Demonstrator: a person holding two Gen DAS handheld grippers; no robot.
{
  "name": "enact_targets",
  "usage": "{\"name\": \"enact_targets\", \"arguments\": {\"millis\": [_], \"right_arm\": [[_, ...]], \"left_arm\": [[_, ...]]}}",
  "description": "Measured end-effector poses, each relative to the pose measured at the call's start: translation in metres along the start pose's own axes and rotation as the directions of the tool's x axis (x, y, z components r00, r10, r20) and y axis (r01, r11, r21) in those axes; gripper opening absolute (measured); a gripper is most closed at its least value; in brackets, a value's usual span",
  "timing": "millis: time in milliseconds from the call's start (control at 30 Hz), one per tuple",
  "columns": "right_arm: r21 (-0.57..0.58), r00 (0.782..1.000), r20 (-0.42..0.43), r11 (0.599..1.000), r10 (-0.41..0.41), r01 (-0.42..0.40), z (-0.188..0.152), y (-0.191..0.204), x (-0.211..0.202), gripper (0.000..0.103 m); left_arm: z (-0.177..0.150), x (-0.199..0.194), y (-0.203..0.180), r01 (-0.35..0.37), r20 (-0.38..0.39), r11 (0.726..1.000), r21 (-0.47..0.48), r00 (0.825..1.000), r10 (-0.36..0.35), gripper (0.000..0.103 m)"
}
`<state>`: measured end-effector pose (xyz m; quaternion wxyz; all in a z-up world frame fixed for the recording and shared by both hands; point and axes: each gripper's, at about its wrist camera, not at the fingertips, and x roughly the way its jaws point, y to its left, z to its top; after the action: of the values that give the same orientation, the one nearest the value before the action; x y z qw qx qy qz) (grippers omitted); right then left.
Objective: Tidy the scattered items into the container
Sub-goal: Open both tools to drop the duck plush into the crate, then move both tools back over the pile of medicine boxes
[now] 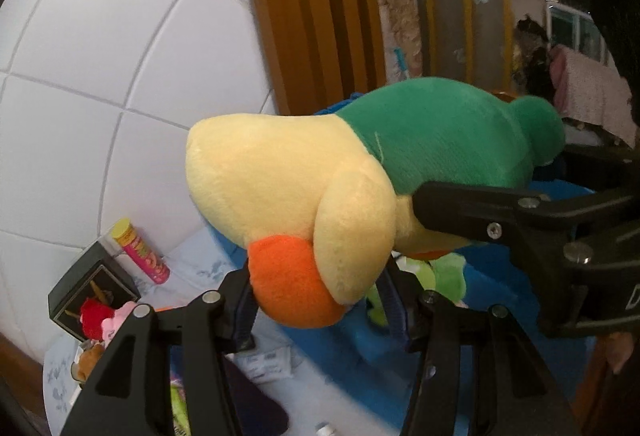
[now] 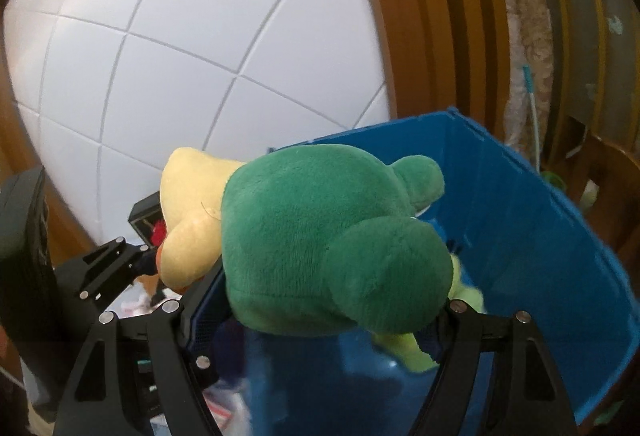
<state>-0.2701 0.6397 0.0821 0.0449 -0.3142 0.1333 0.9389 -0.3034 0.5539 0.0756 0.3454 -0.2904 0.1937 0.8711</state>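
Together, we hold the plush toy (image 2: 320, 236) over the blue bin (image 2: 540, 236).
Left gripper (image 1: 320, 312) clamps its orange foot (yellow end); right gripper (image 2: 320, 320) clamps the green end.

One plush duck (image 1: 304, 172), one blue bin (image 2: 532, 220), one pink tube (image 1: 140, 250), one black box (image 1: 90, 282).

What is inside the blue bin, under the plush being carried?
Inside the blue bin, a lime-green soft toy lies under the green-and-yellow plush. The plush and both grippers hide the rest of the floor.

plush toy (image 2: 312, 236) hides blue bin (image 2: 540, 236) floor | black box (image 1: 86, 288) label unreadable
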Motion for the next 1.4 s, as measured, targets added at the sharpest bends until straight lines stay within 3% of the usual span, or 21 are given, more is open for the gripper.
{"name": "enact_targets", "arguments": {"millis": [133,300,367,633,767,867,900,1167,1400], "right_arm": [[-0.041,0.998,-0.06,0.999,0.029,-0.032,0.045,-0.056,0.024,0.078],[-0.133,0.982,-0.18,0.988,0.051,-0.076,0.107,-0.107,0.07,0.078],[-0.143,0.974,-0.218,0.985,0.066,-0.099,0.115,-0.117,0.089,0.078],[-0.157,0.917,-0.382,0.969,0.118,-0.19,0.115,-0.138,0.169,0.078],[-0.183,0.904,-0.418,0.965,0.095,-0.186,0.114,-0.142,0.193,0.083],[-0.203,0.902,-0.426,0.965,0.066,-0.166,0.116,-0.145,0.206,0.098],[-0.207,0.903,-0.425,0.965,0.059,-0.161,0.117,-0.146,0.207,0.101],[-0.222,0.914,-0.405,0.969,0.011,-0.11,0.119,-0.152,0.201,0.102],[-0.234,0.927,-0.375,0.97,-0.022,-0.072,0.119,-0.147,0.186,0.102]], "left_arm": [[0.046,0.053,-0.02,-0.049,-0.097,0.997,-0.063,0.994,0.043,0.052],[0.097,0.118,-0.037,-0.126,-0.235,0.981,-0.145,0.968,0.089,0.052],[0.105,0.143,-0.035,-0.138,-0.285,0.971,-0.194,0.955,0.078,0.052],[0.088,0.208,-0.018,-0.216,-0.445,0.939,-0.268,0.892,0.078,0.052],[0.077,0.22,-0.008,-0.247,-0.491,0.926,-0.284,0.868,0.081,0.067],[0.075,0.221,-0.006,-0.269,-0.499,0.922,-0.278,0.861,0.1,0.081],[0.075,0.22,-0.005,-0.273,-0.501,0.921,-0.279,0.86,0.103,0.081],[0.072,0.217,-0.003,-0.292,-0.507,0.915,-0.277,0.854,0.119,0.082],[0.078,0.197,0.013,-0.292,-0.467,0.911,-0.291,0.874,0.131,0.082]]}}
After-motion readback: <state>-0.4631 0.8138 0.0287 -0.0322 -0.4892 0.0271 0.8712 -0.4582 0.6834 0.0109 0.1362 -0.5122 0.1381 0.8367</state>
